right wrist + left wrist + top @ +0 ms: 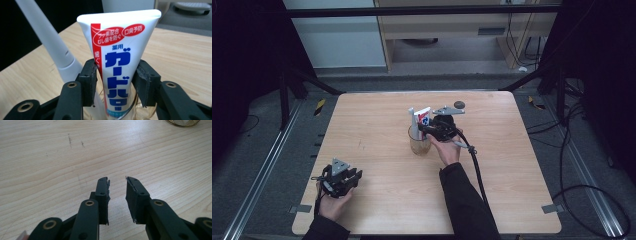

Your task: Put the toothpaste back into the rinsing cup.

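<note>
Toothpaste tube in the grip of the right gripper, at a cup near the middle of the table. The right gripper (115,75) has its two black jaws pressed against the sides of a white toothpaste tube (119,55) with red and blue print, crimped end up. The tube stands in a clear cup (418,141) beside a white toothbrush handle (53,47), which leans up and to the left. In the high view the right gripper (426,127) sits at the cup's rim, the hand (447,150) reaching in from the near side.

The step in hand appears to be either setting the tube into the cup or lifting it out; a single moment does not settle which. If placing, the next move calls for parting the jaws and drawing back without tipping the cup. If removing, it calls for a straight lift clear of the handle.

The left gripper (117,187) rests near the near left corner of the table (377,120), well apart from the cup, its jaws spread a little and holding nothing; the left gripper (341,177) takes no part.

The tube's cap end and the cup's floor are hidden behind the jaws. A small dark round thing (459,104) lies just beyond the right gripper; what it is cannot be made out.
</note>
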`<state>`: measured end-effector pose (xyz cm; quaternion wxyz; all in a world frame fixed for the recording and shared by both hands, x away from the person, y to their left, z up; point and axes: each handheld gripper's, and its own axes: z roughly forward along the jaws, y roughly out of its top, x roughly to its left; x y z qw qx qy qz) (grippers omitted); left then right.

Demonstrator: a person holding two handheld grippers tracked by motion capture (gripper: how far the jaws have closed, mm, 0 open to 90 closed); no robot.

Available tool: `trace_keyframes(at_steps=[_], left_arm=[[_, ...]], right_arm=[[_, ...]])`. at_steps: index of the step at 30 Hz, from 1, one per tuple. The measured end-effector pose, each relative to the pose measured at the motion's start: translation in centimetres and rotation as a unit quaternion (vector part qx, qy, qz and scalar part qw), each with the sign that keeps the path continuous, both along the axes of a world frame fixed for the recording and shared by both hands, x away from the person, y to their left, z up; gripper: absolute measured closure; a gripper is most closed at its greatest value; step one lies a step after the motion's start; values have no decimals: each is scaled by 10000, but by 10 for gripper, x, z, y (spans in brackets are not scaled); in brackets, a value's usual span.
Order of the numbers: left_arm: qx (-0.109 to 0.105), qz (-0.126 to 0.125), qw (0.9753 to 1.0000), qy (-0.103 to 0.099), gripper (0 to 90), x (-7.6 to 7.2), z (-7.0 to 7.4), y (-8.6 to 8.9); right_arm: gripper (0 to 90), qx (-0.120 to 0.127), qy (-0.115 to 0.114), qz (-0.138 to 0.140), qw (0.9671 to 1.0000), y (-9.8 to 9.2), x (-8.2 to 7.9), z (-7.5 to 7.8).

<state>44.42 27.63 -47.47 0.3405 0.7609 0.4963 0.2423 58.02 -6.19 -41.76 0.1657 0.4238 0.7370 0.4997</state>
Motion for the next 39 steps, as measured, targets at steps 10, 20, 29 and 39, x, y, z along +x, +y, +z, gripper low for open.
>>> trace_keyframes(at_steps=[10,20,29,39], left_arm=[[15,-12,10000,0,708,0,0,-1],[27,11,10000,14,704,-1,-1,2],[6,54,10000,62,667,0,-2,4],[-31,104,9998,173,573,3,-5,7]], right_arm=[[535,175,-360,-92,9992,-17,-12,14],[336,-116,-329,-184,9992,-56,-38,26],[129,-740,-38,-297,9968,-100,-71,4],[93,-951,292,-568,9934,-146,-99,-32]])
